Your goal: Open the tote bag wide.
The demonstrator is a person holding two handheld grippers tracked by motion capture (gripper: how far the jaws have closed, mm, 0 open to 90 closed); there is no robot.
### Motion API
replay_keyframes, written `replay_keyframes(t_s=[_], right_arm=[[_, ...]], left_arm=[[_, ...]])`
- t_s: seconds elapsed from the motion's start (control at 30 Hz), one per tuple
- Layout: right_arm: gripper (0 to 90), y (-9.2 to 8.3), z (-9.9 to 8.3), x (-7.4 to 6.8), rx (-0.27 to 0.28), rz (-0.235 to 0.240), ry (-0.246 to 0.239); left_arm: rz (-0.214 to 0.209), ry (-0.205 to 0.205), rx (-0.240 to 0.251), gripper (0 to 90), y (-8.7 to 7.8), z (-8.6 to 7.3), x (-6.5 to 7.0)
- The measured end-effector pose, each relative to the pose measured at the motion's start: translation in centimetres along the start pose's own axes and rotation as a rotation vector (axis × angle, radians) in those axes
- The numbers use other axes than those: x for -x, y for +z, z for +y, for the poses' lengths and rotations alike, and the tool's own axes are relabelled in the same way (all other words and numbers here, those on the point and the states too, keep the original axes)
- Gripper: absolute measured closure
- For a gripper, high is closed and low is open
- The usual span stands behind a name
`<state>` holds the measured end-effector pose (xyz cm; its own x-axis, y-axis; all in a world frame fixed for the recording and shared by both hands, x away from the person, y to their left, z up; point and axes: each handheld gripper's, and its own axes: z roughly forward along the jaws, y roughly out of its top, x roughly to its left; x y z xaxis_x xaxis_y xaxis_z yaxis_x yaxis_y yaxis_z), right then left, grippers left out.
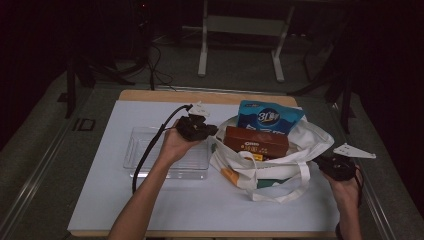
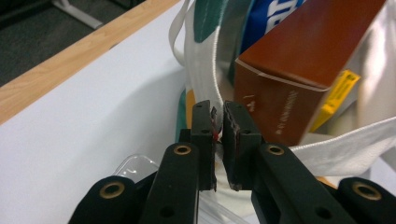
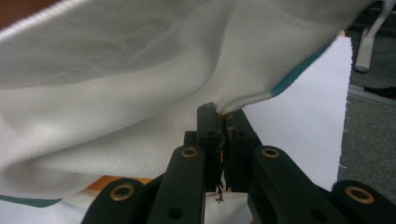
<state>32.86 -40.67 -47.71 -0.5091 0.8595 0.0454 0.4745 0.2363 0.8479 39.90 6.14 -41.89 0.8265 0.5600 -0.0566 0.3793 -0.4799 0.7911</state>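
White smooth table, woven cloth bag, rectangular brown box.

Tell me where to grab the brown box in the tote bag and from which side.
Grip the brown box by its long top edge, coming down from above. It stands upright in the open white tote bag, its top poking clear of the rim, while cloth wraps its lower part and the blue pouch stands close behind. Fingers should probably straddle its narrow thickness.

Right gripper clamps the white bag's edge.
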Motion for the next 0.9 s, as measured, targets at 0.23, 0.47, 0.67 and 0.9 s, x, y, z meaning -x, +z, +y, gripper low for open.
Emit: replay_keyframes(t_s=[0.23, 0.47, 0.67, 0.9], right_arm=[[86.9, 1.1, -0.4, 0.1, -0.029, 0.005, 0.011], [87.2, 1.9, -0.9, -0.1, -0.053, 0.007, 0.011], [87.5, 2.2, -1.2, -0.2, -0.074, 0.001, 0.005], [88.0, 2.7, -1.5, -0.2, -0.102, -0.008, 0.007]], left_arm=[[0.011, -0.015, -0.043, 84.0, 1.2, -0.6, -0.4], [0.021, -0.013, -0.069, 84.2, 1.9, -1.1, -0.4], [0.031, -0.012, -0.098, 84.5, 2.7, -1.6, -0.3], [0.051, 0.001, -0.13, 84.6, 3.5, -1.7, -0.1]])
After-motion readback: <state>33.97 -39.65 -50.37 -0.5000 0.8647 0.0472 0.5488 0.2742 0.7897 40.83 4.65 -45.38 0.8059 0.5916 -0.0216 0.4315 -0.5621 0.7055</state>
